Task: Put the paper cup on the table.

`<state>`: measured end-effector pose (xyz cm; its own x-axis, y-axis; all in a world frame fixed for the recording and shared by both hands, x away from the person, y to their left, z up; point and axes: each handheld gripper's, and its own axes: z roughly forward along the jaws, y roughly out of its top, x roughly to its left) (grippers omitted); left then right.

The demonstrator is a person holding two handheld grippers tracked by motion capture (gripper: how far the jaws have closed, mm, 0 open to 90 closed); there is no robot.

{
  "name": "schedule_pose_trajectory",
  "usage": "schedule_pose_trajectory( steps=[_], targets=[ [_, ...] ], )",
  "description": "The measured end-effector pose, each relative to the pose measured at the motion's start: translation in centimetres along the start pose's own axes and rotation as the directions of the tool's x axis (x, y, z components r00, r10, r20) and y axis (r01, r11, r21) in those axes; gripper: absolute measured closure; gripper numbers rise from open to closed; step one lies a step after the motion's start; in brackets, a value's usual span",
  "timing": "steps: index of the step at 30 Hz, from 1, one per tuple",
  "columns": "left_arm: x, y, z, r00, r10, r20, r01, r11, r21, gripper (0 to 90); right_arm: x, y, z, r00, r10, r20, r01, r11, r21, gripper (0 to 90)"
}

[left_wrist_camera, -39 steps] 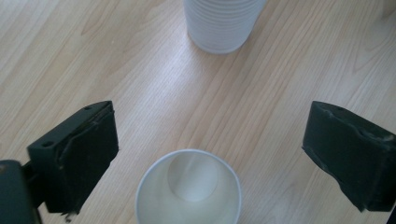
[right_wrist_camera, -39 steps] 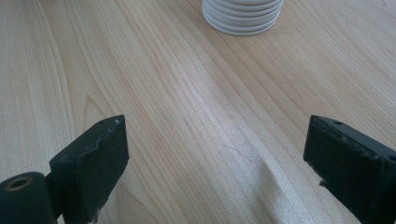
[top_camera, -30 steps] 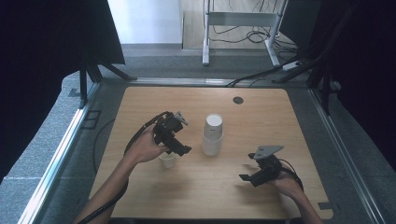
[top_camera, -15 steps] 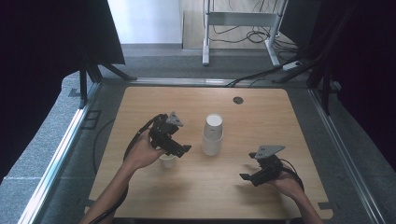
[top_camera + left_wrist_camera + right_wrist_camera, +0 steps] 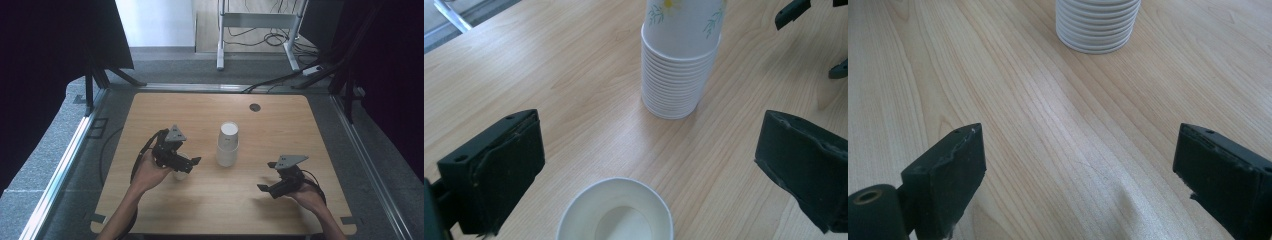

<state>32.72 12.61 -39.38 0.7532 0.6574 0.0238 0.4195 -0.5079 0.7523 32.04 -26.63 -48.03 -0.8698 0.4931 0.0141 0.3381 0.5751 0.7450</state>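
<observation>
While standing upright, mouth up, the single white paper cup sits between the left gripper's wide-open fingers, untouched; right gripper gapes empty.

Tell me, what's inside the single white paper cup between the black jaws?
Nothing visible: the single white paper cup stands upright, and the left gripper view shows only its bare white inside and bottom. The near edge of its rim is cut off by the picture.

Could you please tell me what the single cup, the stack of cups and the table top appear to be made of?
Single cup: probably paper, matte white, with a thin rolled rim.
Stack of cups: the same, rims layered closely, a printed leaf pattern on the outermost cup.
Table top: wood or wood-look laminate, pale with even grain and a smooth, low sheen.
</observation>
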Motion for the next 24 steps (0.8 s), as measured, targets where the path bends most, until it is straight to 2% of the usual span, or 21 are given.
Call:
schedule_pose_trajectory(
  steps=[7, 13, 16, 24],
  targets=[
    [-0.5, -1.0, -0.6, 0.9994, -0.006, -0.033, 0.004, 0.9989, -0.047, 0.0, 0.1, 0.2, -0.3, 1.0, 0.003, 0.007, -0.003, 0.9998, -0.021, 6.6],
    [-0.9, -2.2, -1.3, 0.9981, -0.031, -0.054, 0.026, 0.9956, -0.09, 0.0, 0.1, 0.2, -0.8, 0.9997, 0.01, 0.021, -0.009, 0.9993, -0.037, 6.0],
    [-1.2, -2.7, -1.6, 0.9966, -0.03, -0.077, 0.022, 0.9945, -0.102, 0.0, 0.2, 0.2, -0.9, 0.9995, 0.016, 0.028, -0.014, 0.9987, -0.048, 5.7],
    [-1.9, -4.1, -2.4, 0.9942, -0.045, -0.098, 0.033, 0.9922, -0.12, 0.0, 0.2, 0.1, -1.2, 0.9988, 0.027, 0.04, -0.025, 0.998, -0.059, 5.4]
  ],
)
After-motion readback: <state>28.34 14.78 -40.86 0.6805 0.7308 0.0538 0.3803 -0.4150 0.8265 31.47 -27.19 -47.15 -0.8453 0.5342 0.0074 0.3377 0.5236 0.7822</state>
